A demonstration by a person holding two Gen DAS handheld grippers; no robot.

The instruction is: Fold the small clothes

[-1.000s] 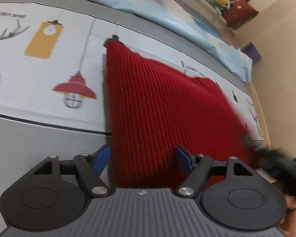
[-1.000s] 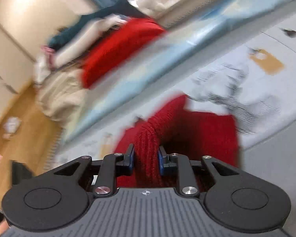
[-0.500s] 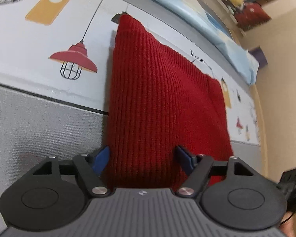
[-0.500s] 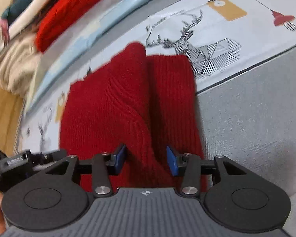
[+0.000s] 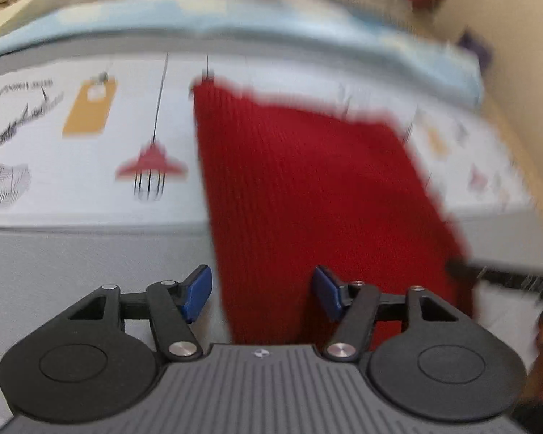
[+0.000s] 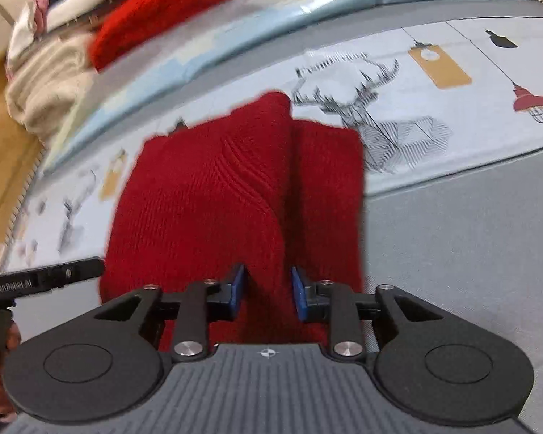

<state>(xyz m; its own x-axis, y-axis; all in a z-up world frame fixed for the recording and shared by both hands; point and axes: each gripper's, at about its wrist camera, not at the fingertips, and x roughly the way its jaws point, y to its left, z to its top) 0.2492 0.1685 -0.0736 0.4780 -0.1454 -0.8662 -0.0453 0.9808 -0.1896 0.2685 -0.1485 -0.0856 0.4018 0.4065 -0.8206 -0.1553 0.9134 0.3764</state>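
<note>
One red knitted sweater lies on a printed bed sheet with deer and lamp drawings, partly over the grey band at the sheet's near side. It is folded: a sleeve part lies on top of the body, with a raised ridge down the middle.

The right gripper is just above the near end of this ridge. Its jaws are opening, the knit is between the blue pads, and the pads do not press it.

The left gripper stands wide open over the sweater's near left edge and holds nothing.

A heap of other clothes lies beyond the sheet.
</note>
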